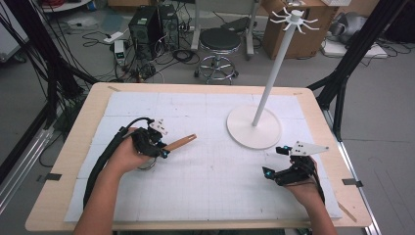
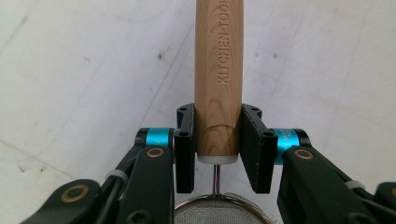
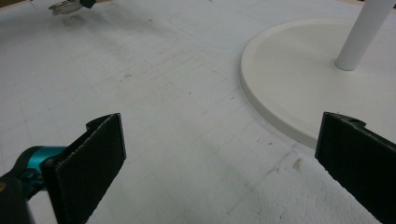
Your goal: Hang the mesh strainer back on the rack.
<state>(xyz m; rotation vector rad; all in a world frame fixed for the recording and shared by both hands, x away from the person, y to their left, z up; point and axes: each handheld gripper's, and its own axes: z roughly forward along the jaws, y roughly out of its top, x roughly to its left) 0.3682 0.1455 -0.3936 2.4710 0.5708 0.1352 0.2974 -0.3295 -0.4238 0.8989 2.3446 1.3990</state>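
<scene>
Left gripper [image 1: 164, 147] sits at the left-centre of the white mat [image 1: 215, 196], person's left hand [image 1: 128, 155] wrapped round it, cable looping back along the forearm. Jaws pressed against both sides of a wooden handle [image 1: 180, 142], near its lower end. In the left gripper view the gripper [image 2: 217, 149] has the handle [image 2: 218, 70] upright between the pads, both pads touching the wood; lettering "KITCHEN TOOL" runs along the handle. Below the handle's white end cap a thin metal stem leads to a round mesh sieve bowl [image 2: 222, 210], partly cut off at the bottom edge. So the thing is a small strainer w/ wood handle. In the high view the handle points up and to the right, toward the stand; the bowl is mostly hidden under the hand, only a bit of rim visible. Can't tell whether the strainer rests on the mat or is lifted.

Right gripper [image 1: 275, 160] at the right side of the mat, held by the right hand [image 1: 306, 188], jaws spread wide w/ nothing between. Right gripper view: gripper [image 3: 219, 158] with pads well apart, bare mat between them.

White stand: round base [image 1: 247, 134] just beyond the right gripper, base [image 3: 289, 79] close ahead of the jaws, not touching. Pole [image 1: 274, 73] tilts up to a hook crown [image 1: 295, 18].

Mat lies on a wooden table [image 1: 73, 142].
</scene>
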